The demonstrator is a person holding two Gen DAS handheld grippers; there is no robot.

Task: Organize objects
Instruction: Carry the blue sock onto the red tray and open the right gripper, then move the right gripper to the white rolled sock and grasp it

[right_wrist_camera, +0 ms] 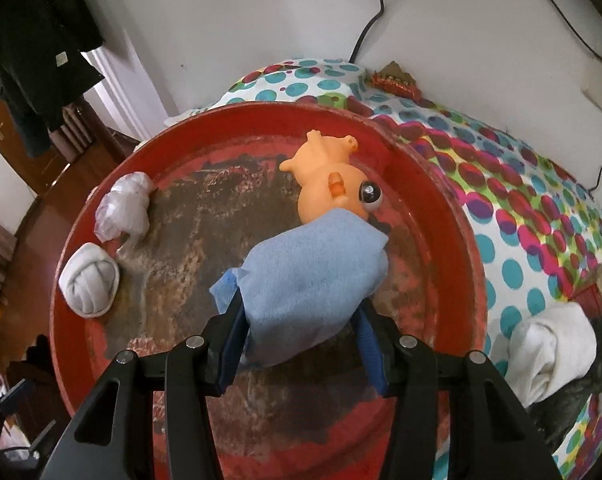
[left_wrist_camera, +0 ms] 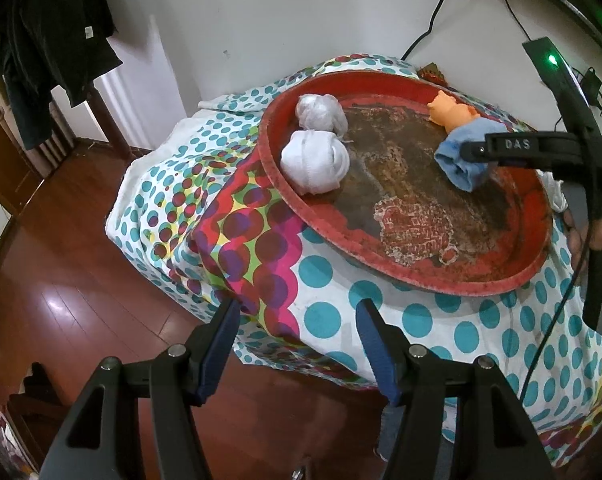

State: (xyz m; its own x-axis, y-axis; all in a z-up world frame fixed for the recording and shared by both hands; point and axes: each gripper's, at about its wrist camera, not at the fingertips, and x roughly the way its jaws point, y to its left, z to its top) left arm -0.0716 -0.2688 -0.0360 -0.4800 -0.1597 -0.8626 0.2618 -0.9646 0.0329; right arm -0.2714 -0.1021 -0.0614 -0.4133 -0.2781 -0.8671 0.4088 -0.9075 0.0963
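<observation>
A round red tray (left_wrist_camera: 421, 280) (right_wrist_camera: 189, 248) with worn paint lies on a dotted tablecloth (left_wrist_camera: 329, 320). At its left rim rest a white rolled sock (left_wrist_camera: 315, 164) (right_wrist_camera: 89, 280) and a greyish-white bundle (left_wrist_camera: 321, 112) (right_wrist_camera: 125, 208). An orange toy pig (left_wrist_camera: 449, 110) (right_wrist_camera: 329, 184) lies on its back at the far side. My right gripper (right_wrist_camera: 301, 306) (left_wrist_camera: 473, 152) is shut on a light blue rolled sock (right_wrist_camera: 309, 276) (left_wrist_camera: 457, 164), low over the tray and touching the pig. My left gripper (left_wrist_camera: 299, 308) stands open over the table's near edge with nothing between its fingers.
Another white rolled sock (right_wrist_camera: 549, 344) lies on the cloth right of the tray, beside a dark furry thing (right_wrist_camera: 581, 380). A white wall with black cables (left_wrist_camera: 433, 20) runs behind the table. Wooden floor (left_wrist_camera: 81, 260) lies to the left, with dark clothes (left_wrist_camera: 49, 40) hanging there.
</observation>
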